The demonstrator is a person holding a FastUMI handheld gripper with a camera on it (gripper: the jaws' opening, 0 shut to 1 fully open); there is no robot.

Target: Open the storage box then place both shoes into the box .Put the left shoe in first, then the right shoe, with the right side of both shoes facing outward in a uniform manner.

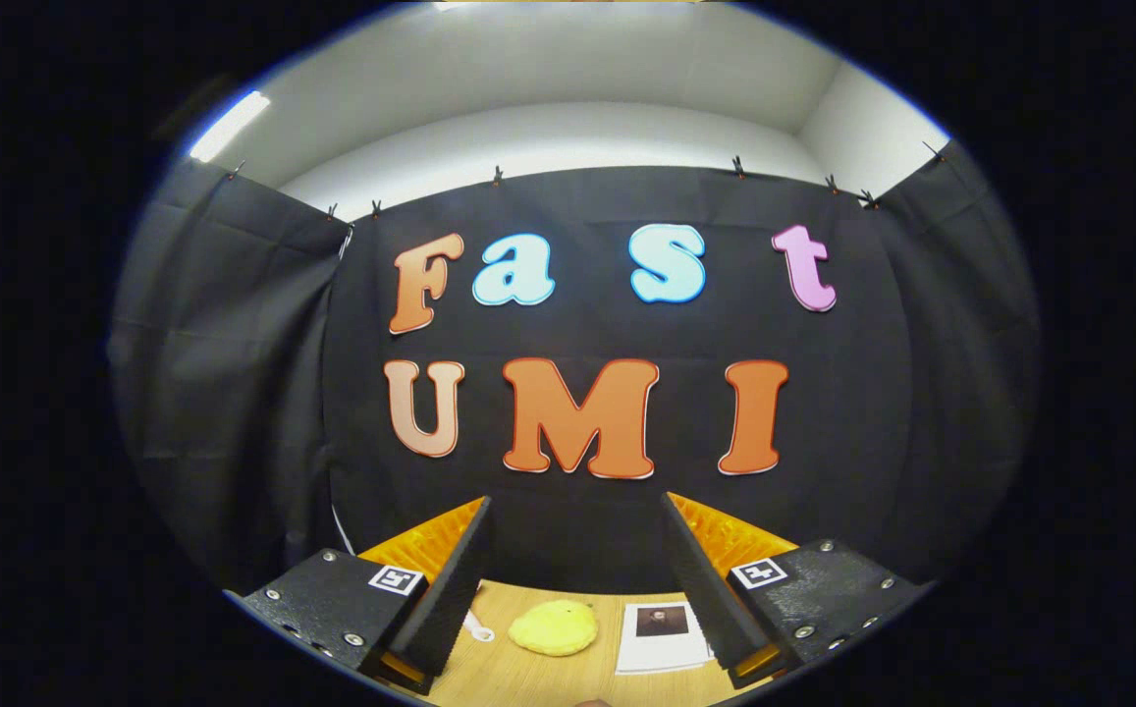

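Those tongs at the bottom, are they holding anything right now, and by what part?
Nothing is held. The tongs stand wide open, raised toward the booth wall, with a yellow soft thing and a printed sheet lying on the wooden table below them.

We count one gripper point(575, 511) with two fingers spread wide apart, gripping nothing. Between them on the one wooden table point(528, 678) we see one yellow soft thing point(555, 627), one printed sheet point(661, 636) and one small white object point(476, 626).
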